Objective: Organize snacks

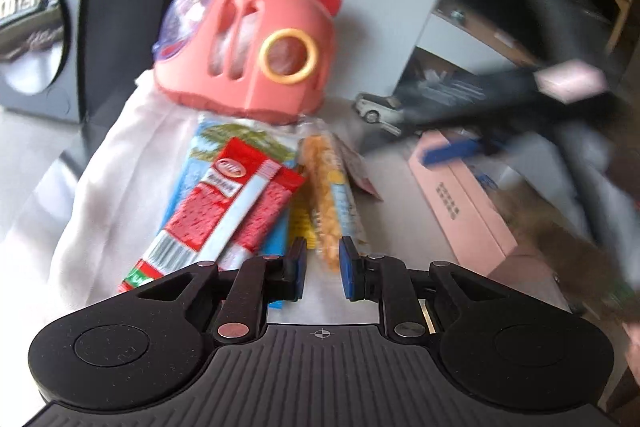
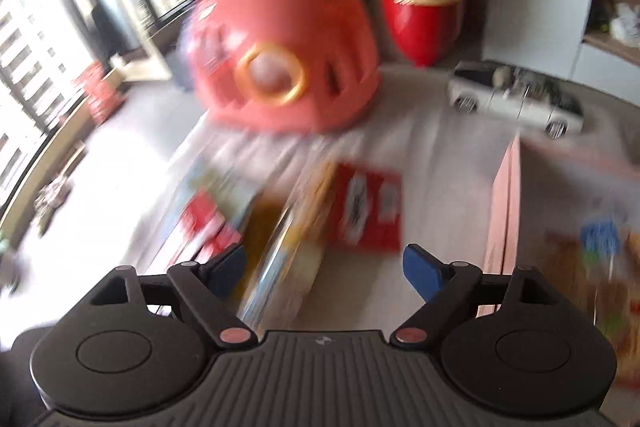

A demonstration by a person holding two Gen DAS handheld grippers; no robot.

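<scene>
On white cloth (image 1: 120, 147), coral carrier (image 1: 248, 39), unboxed red wafer pack (image 1: 224, 207), pink box (image 1: 460, 203)

- The table (image 2: 448, 163) wears a white cloth (image 1: 120, 163).
- Snack packets (image 1: 224, 203) lie on the cloth.
- A pink toy carrier (image 1: 248, 39) stands behind them.
- A white toy car (image 2: 516, 99) is parked on the cloth, near a pink box (image 1: 464, 211).
</scene>
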